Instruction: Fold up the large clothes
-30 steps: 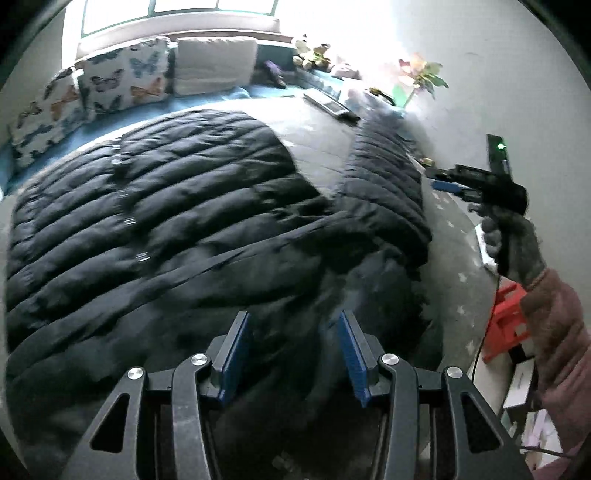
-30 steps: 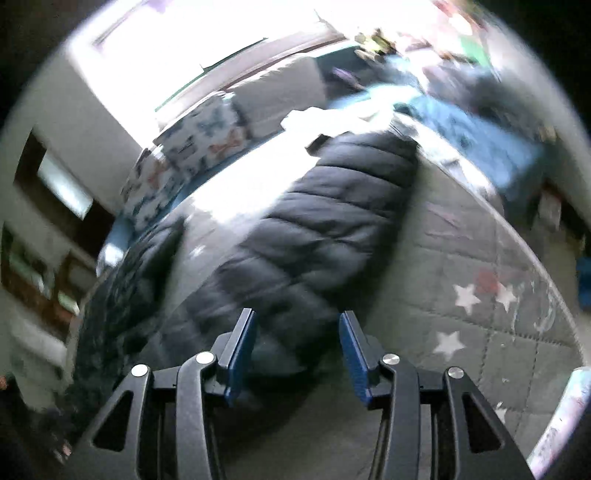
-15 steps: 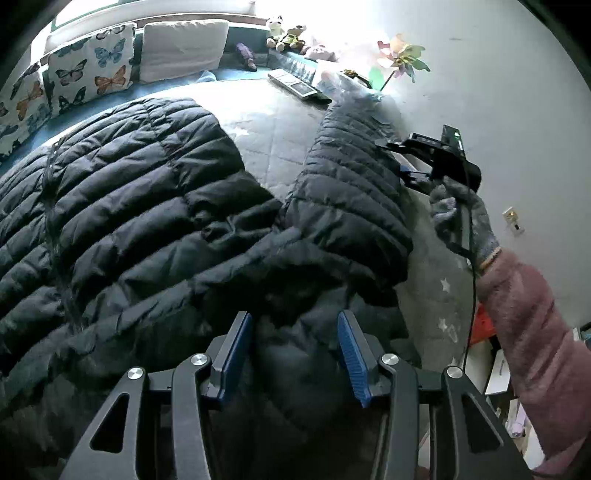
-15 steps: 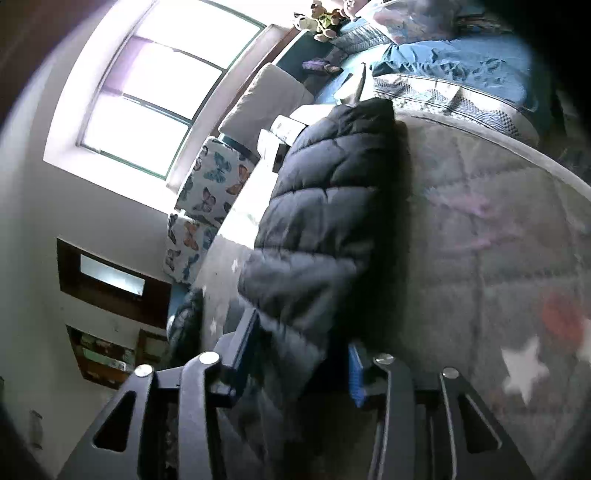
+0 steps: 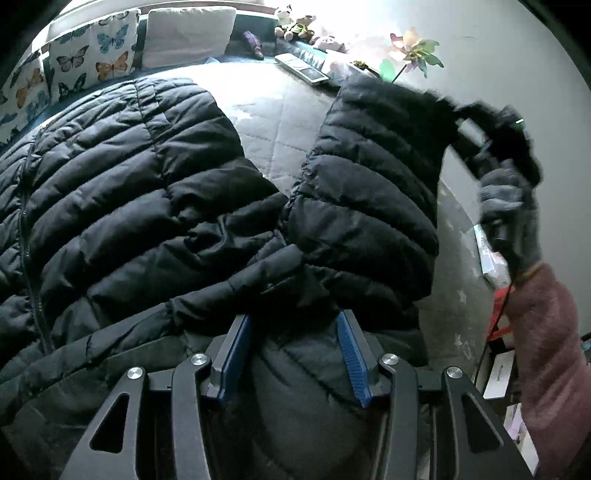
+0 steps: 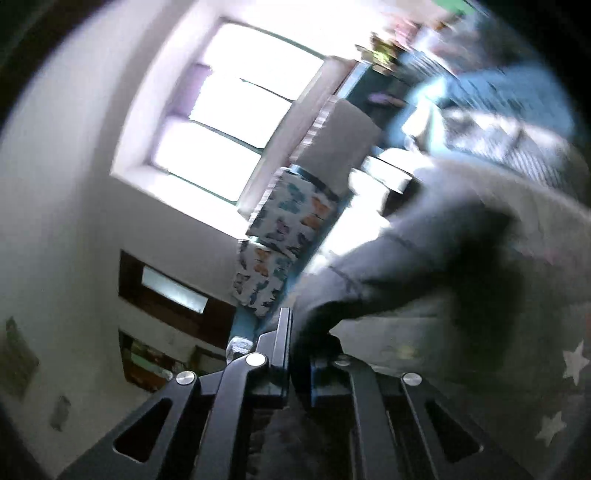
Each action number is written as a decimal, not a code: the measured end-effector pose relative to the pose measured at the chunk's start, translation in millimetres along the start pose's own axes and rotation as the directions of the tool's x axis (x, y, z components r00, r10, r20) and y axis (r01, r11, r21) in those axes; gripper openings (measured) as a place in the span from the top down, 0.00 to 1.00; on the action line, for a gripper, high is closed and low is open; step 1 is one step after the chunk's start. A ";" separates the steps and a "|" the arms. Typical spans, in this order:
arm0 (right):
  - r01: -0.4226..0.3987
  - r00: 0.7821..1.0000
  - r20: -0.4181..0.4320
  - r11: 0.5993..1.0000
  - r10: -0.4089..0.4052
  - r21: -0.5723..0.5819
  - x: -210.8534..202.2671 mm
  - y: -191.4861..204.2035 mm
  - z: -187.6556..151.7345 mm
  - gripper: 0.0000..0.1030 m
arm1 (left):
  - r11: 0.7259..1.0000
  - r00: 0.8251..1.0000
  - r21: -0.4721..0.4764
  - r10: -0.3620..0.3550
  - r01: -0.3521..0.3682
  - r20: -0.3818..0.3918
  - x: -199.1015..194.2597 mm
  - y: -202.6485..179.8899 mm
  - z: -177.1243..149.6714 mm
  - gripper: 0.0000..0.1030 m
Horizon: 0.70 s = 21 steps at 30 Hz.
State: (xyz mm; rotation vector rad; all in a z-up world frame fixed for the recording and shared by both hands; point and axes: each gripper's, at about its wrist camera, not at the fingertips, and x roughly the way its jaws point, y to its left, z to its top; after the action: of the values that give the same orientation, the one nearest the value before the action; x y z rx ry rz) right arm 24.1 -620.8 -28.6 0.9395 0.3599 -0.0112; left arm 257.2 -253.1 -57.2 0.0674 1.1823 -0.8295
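Note:
A black quilted puffer jacket (image 5: 129, 192) lies spread on the bed, zip at the left. Its right sleeve (image 5: 369, 177) is raised at the cuff end. My right gripper (image 5: 461, 118), held by a grey-gloved hand (image 5: 506, 195), is shut on that cuff. In the right wrist view the jaws of the right gripper (image 6: 299, 343) pinch dark sleeve fabric (image 6: 424, 266), blurred by motion. My left gripper (image 5: 293, 354) hangs low over the shoulder area where sleeve meets body, its blue-padded jaws apart, with the fabric under them not pinched.
A grey quilted bedcover with stars (image 5: 273, 122) shows between body and sleeve. Butterfly cushions (image 5: 92, 62) and a white pillow (image 5: 188, 35) line the far side under a window (image 6: 229, 122). A pinwheel (image 5: 413, 48) and a white wall stand at the right, with boxes (image 5: 498, 373) on the floor.
My right gripper closed on the sleeve's end and lifted it off the bed, tilting upward. My left gripper moved in lower and closer over the jacket's shoulder, its jaws unchanged.

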 end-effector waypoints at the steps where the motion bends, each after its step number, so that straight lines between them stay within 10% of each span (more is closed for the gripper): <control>1: -0.008 1.000 0.004 1.000 0.008 -0.026 -1.2 12.2 -0.8 0.91 | 1.000 1.000 -0.010 -0.016 0.016 0.010 -5.9 0.6 -1.1 0.51; 7: -0.112 0.994 -0.022 0.948 0.110 -0.297 -14.8 137.4 -39.9 0.91 | 0.999 0.988 -0.044 -0.010 0.017 0.153 -90.6 14.3 -28.3 0.51; 12: -0.213 0.975 -0.169 0.808 0.143 -0.549 -3.3 232.3 -121.9 0.91 | 0.986 0.946 -0.142 0.123 -0.083 0.301 -184.5 54.3 -77.2 0.51; 17: -0.252 0.938 -0.341 0.561 -0.059 -0.789 33.9 285.3 -252.6 0.91 | 0.944 0.898 -0.297 0.250 -0.144 0.361 -250.1 113.7 -142.3 0.51; 21: -0.260 0.879 -0.379 0.373 -0.291 -0.891 70.4 279.2 -356.7 0.91 | 0.910 0.896 -0.394 0.276 -0.127 0.349 -264.9 146.7 -197.3 0.51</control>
State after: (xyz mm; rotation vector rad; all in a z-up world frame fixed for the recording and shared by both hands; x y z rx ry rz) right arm 30.3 -162.5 -21.3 -0.2788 0.7428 0.4026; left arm 156.7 83.2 29.1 -0.2679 0.9022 -0.3980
